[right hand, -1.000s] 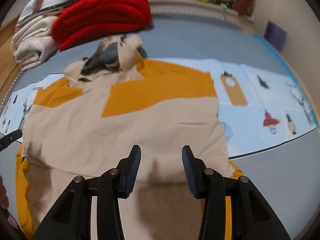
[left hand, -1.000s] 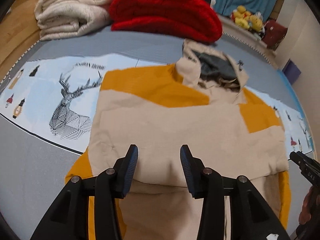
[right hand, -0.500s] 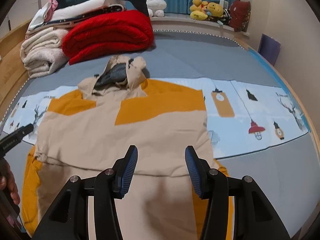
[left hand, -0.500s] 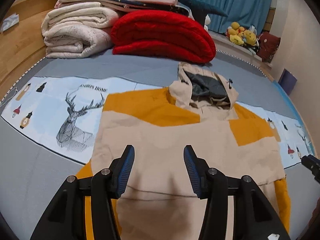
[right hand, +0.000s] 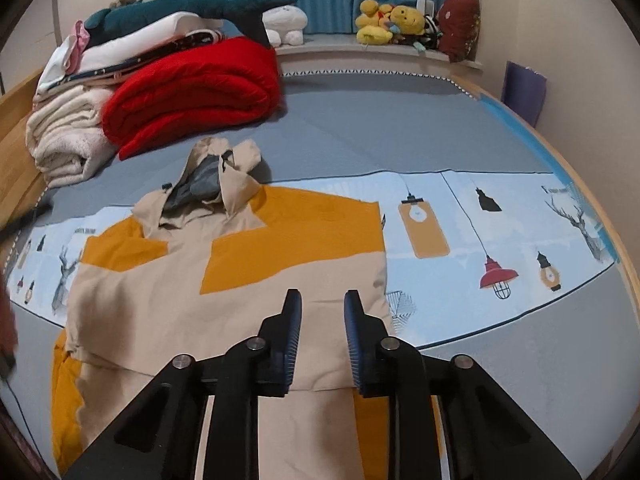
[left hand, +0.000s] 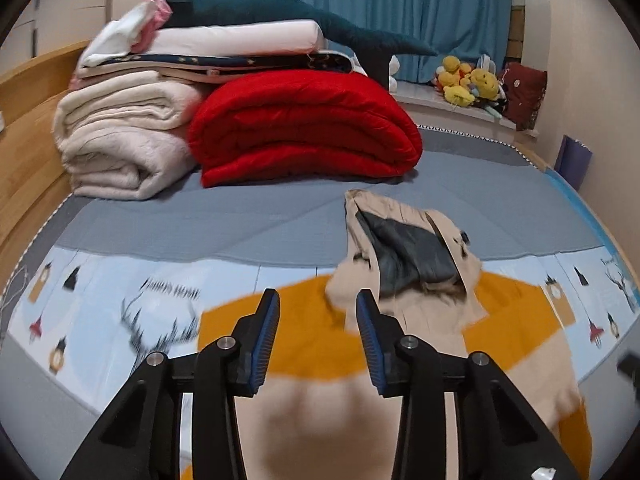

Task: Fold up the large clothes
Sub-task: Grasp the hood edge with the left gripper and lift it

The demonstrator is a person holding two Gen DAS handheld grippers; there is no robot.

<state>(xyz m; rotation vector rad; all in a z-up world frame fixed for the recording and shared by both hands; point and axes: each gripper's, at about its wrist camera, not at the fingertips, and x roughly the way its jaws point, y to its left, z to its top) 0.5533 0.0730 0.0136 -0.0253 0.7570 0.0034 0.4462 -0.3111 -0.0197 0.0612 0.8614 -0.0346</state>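
A beige and orange hoodie [left hand: 316,344] lies flat on the bed, its grey-lined hood [left hand: 408,252] pointing toward the quilts. Its lower part is folded up over the body [right hand: 168,296], and the fold edge crosses just in front of my right gripper [right hand: 323,304]. My left gripper [left hand: 318,308] hovers above the orange shoulder area, left of the hood [right hand: 204,184]. The jaws of both grippers are closing, with nothing between them and only cloth far below.
A red quilt [left hand: 304,128] and rolled cream blankets [left hand: 120,144] are stacked at the bed's far side under more bedding. A pale blue printed sheet [right hand: 480,232] runs under the hoodie. Plush toys [right hand: 384,20] sit on the sill. A wooden bed frame [left hand: 24,128] lines the left.
Both grippers have lifted away from the hoodie, and their views tilted up toward the quilts. The left one moved on toward the hood. Both pairs of jaws stand narrower than half a second ago.
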